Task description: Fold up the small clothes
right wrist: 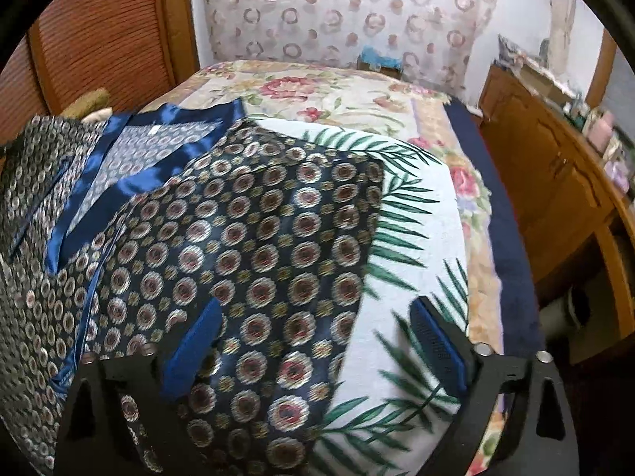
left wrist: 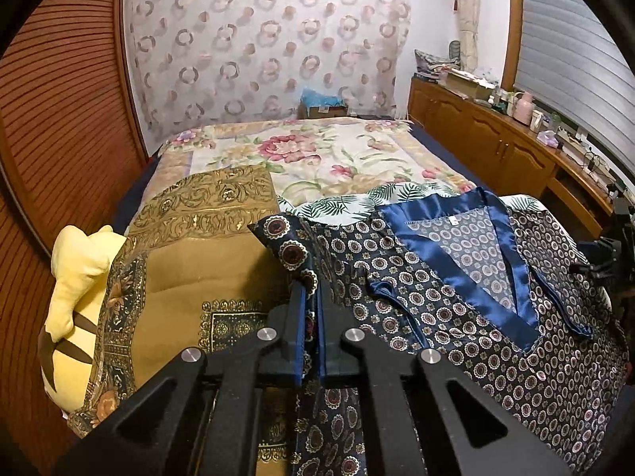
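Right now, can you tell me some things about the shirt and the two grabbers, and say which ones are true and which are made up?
1. The left gripper has its fingers shut on the patterned shirt. True.
2. The right gripper is pinching the shirt too. False: its fingers are wide open, with the shirt's edge lying between them.
3. The shirt has a shiny blue collar. True.
4. The shirt is lying on the floor. False: it lies on a palm-leaf cloth on the bed.
5. A yellow plush toy sits to the left of the shirt. True.
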A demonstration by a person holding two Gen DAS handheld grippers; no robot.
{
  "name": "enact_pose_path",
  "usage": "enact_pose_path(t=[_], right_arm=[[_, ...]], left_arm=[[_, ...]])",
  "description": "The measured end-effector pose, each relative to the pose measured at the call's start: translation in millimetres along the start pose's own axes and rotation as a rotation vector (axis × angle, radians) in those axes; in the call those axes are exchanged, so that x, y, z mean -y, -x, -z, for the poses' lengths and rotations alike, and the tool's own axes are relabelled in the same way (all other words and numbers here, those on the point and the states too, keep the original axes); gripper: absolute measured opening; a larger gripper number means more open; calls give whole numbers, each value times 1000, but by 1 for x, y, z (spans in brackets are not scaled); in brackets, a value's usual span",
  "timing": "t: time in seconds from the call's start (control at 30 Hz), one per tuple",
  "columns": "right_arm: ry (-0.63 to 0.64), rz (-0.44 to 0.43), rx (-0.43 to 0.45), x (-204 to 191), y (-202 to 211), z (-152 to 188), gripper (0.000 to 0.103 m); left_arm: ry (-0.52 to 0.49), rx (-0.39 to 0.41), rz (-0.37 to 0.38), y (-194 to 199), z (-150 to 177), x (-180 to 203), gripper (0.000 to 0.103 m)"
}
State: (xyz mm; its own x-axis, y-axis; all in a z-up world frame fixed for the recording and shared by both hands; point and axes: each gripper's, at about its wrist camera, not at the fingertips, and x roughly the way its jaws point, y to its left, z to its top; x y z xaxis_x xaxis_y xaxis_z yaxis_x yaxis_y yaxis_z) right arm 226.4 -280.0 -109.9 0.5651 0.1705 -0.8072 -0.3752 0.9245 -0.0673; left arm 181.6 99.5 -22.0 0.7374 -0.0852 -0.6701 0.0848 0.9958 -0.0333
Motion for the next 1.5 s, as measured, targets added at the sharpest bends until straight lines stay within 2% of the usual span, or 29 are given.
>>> enact_pose_path(t=[0.2,0.33,0.37,0.43,0.5,0.53,0.63,0.77,0.83,1.0,1.13,1.27,1.37,1.43,1.5], right_arm=[[-51,-28,-27,21,-16,-18,71],[-27,-38,-31,17,-24,-31,54],[-2,-43,-33,12,-24,-32,48],[33,-70,-38,5,-25,-35,23],[67,-100,-51,-3,-25,-37,7],[78,-106,-49,-5,-24,-38,5],[81,-86,11,-8,-6,-46,2],[51,-21,161,-2,36,-67,1],[45,13,208,2,53,-79,1],[38,124,259,19,73,-117,1],[-6,176,289,32,75,-137,1],[16,138,308,26,80,-126,1],[53,70,325,15,89,-104,1],[84,33,328,10,97,-80,1],[93,9,324,16,108,-52,1]], left_arm=[[-2,-12,-23,-4,1,-2,6],[3,-24,-23,-8,1,-5,6],[4,-26,-12,-8,1,-6,6],[3,-20,-8,-7,2,-6,4],[-3,-4,-2,-2,0,-4,3],[-5,5,-4,0,0,-3,3],[-2,67,-11,15,-10,-3,3],[25,163,-24,40,-32,-6,2],[27,190,-36,44,-43,-5,2],[40,237,-95,41,-76,-10,2],[52,248,-125,35,-86,-18,2],[30,249,-102,42,-69,-14,2],[4,251,-88,50,-49,-7,2],[0,247,-96,54,-35,-2,2],[2,247,-64,60,-16,3,2]])
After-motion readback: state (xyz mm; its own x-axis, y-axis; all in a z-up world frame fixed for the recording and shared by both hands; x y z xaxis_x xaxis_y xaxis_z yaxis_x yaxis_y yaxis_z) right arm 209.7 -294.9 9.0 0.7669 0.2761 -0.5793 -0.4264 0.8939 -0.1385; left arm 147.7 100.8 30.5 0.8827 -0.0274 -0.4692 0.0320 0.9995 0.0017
